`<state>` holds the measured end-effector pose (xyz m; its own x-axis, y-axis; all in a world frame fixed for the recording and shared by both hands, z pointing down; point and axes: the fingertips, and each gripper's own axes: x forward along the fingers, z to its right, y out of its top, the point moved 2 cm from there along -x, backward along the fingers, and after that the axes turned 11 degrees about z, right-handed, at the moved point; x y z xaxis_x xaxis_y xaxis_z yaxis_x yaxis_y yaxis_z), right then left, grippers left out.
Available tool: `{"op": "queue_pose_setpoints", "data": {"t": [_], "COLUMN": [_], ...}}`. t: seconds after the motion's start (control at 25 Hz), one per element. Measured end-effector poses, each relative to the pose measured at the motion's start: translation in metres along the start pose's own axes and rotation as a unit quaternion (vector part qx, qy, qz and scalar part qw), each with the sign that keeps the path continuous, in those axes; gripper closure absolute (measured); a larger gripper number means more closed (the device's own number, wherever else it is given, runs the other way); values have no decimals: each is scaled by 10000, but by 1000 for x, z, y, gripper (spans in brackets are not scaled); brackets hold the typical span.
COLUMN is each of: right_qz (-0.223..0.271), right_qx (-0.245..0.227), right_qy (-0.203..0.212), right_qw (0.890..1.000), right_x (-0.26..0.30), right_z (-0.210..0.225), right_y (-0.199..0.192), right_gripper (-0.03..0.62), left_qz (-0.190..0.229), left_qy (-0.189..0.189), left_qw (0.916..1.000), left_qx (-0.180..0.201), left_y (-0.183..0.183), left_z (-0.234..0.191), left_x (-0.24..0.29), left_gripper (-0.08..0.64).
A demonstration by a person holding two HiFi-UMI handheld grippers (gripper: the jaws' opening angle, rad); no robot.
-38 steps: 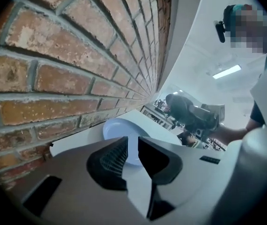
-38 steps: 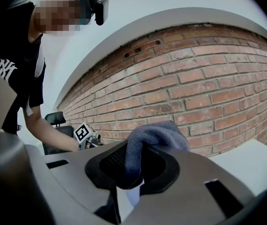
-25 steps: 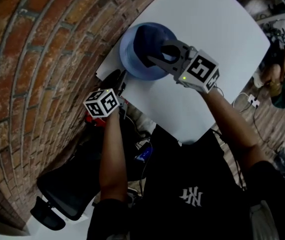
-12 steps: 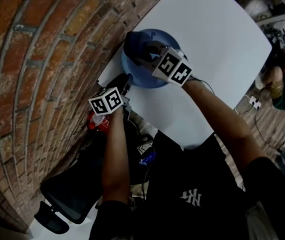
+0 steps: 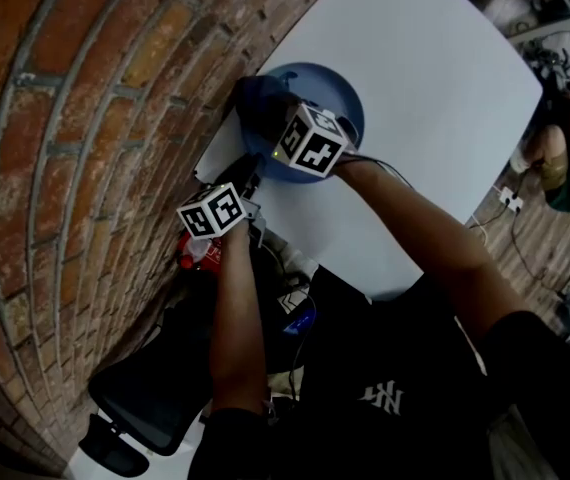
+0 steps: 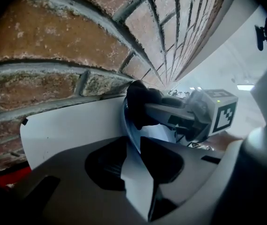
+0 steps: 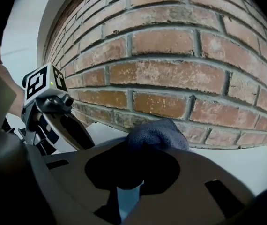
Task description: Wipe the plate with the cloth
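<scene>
The left gripper (image 6: 133, 142) jaws, just closing, pinch the plate (image 5: 351, 94) rim; the right gripper (image 7: 136, 163) jaws pinch the cloth (image 7: 158, 134).

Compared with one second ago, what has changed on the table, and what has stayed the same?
The right gripper, holding the cloth, has come down and moved toward the brick wall, so the cloth now sits on the wall side of the plate. The left gripper has just been closing its jaws on the plate's near rim. The plate has stayed where it was on the table.
</scene>
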<state>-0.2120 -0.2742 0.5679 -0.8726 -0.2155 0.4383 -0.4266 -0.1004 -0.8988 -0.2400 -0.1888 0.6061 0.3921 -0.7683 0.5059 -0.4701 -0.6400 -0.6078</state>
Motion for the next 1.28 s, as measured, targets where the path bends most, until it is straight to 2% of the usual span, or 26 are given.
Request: {"op": "queue_pose_setpoints", "data": {"t": [0.16, 0.28, 0.52, 0.84, 1.08, 1.28], "right_qz": [-304, -525, -647, -906, -1399, -1581], "right_qx": [-251, -435, -537, -351, -395, -283], "right_qy": [37, 80, 15, -548, -1034, -1196], "right_qw": [9992, 9976, 9965, 9938, 9840, 9797], "right_x": [11, 15, 14, -2, -36, -58], "right_z": [-3, -6, 0, 42, 73, 77], "right_y": [-12, -21, -25, -34, -53, -61], "right_gripper": [519, 520, 518, 519, 520, 520], "left_qz": [-9, 0, 64, 100, 124, 22], "left_qy": [130, 83, 63, 68, 99, 84], "left_qw": [9999, 10000, 9999, 9999, 9999, 10000], "left_qx": [79, 51, 75, 38, -18, -6], "left_y": [1, 0, 2, 3, 3, -2], "left_z": [-4, -2, -1, -2, -3, -5], "left_x": [-1, 0, 0, -1, -1, 0], "left_gripper": [468, 469, 472, 472, 474, 476]}}
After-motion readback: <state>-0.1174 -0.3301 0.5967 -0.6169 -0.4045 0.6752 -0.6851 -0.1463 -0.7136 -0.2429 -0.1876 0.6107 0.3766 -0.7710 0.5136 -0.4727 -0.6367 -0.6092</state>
